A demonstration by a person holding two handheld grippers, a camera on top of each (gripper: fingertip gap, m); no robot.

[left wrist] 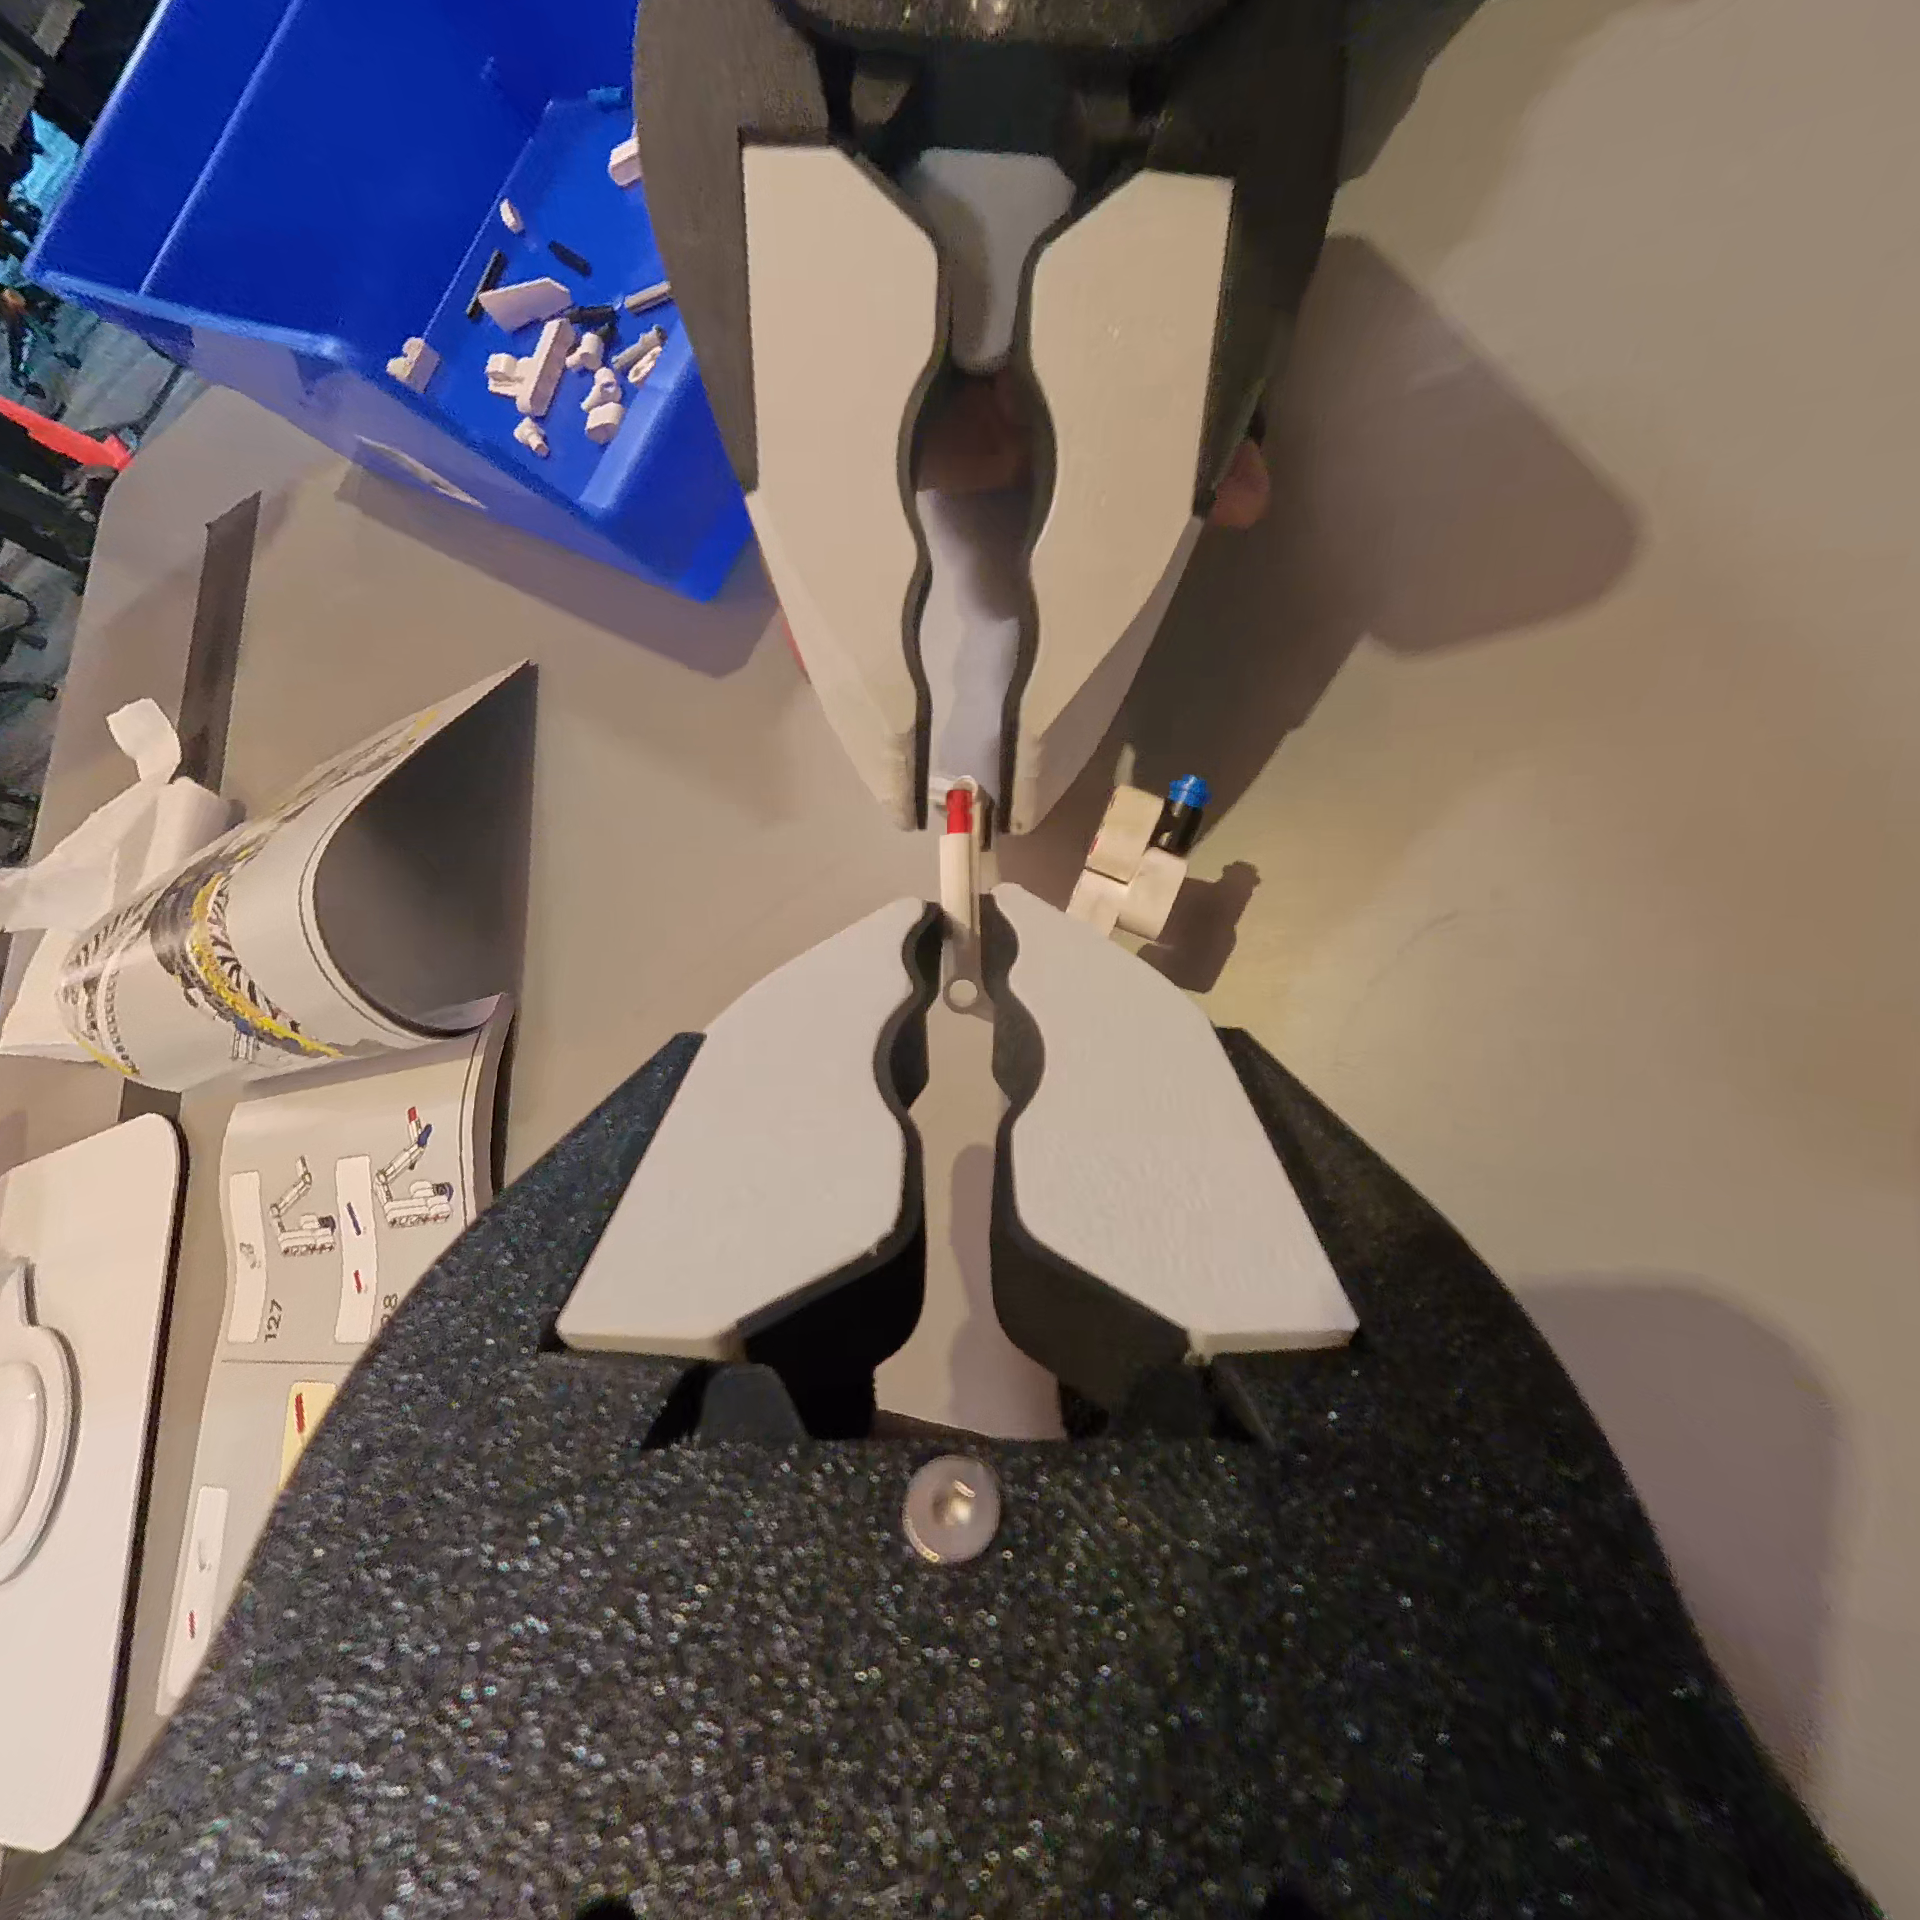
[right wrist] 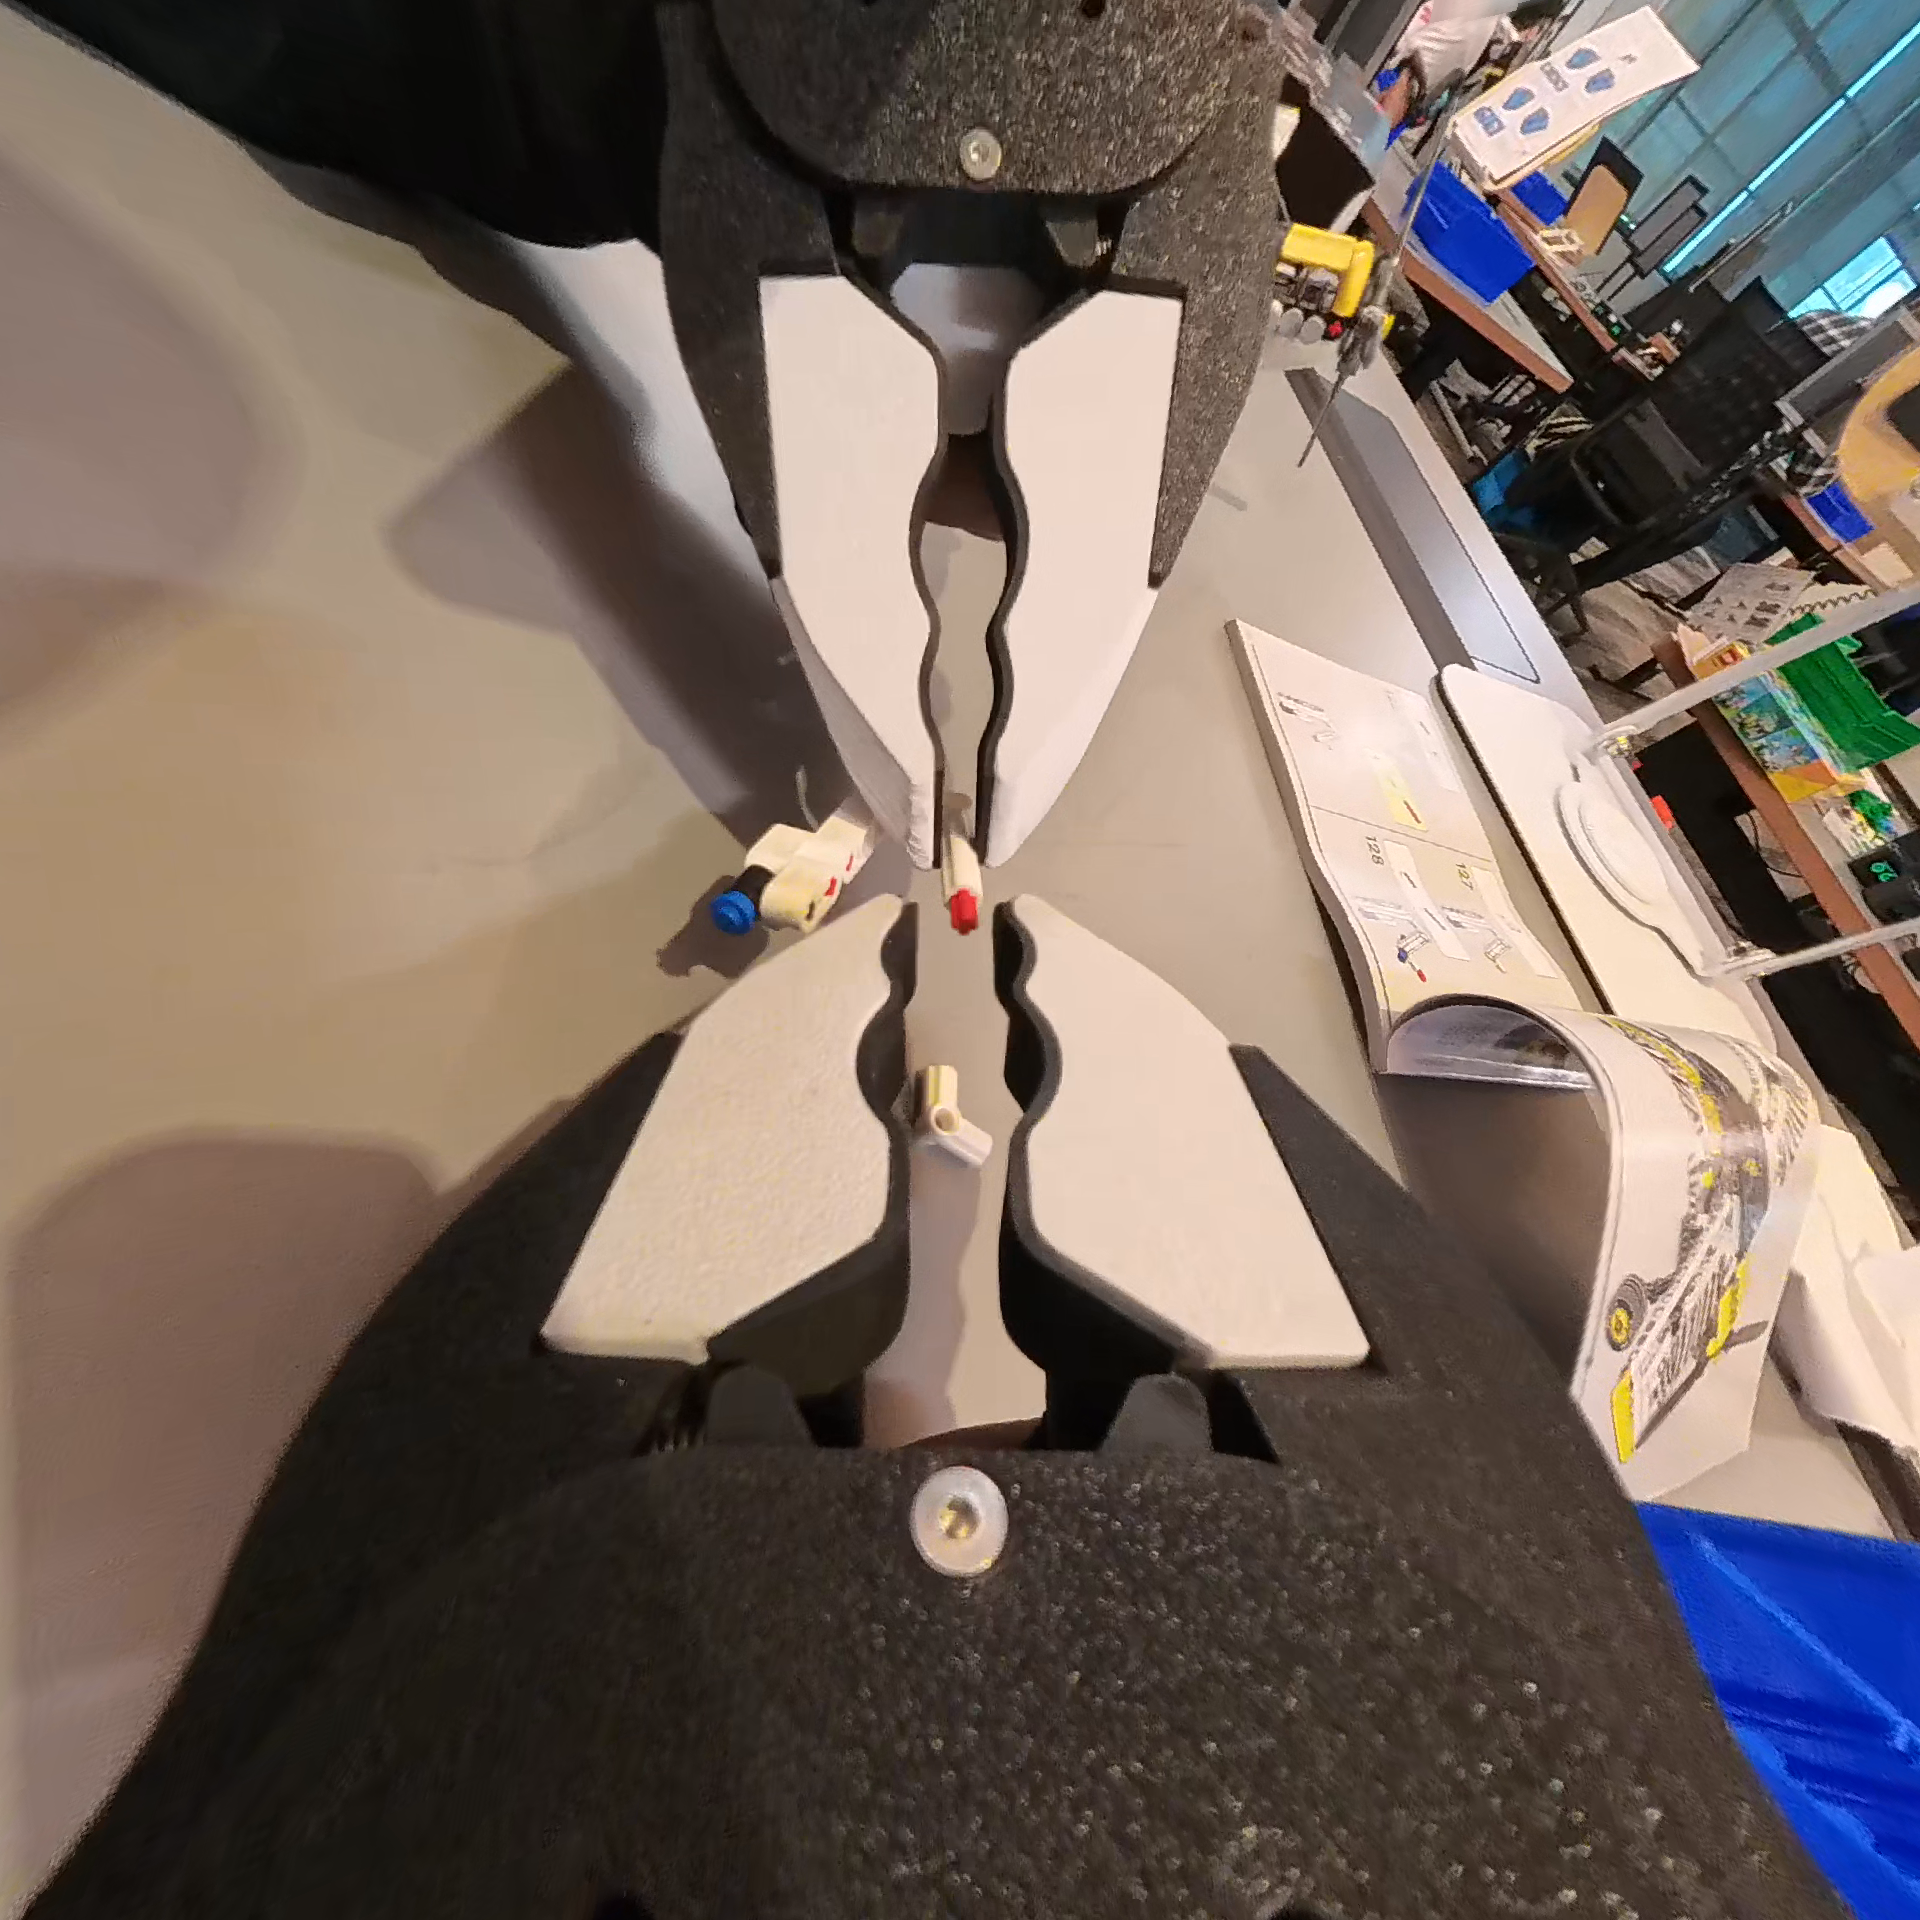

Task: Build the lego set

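White connector piece with red pin is pinched between left gripper pads; red end is reached toward parted, unloaded right gripper tips. Judged light, rigid, slick; best gripped on white barrel. Pin seating is hidden. Small white piece is seen below right fingers, unheld.

Booklet beside bin on table
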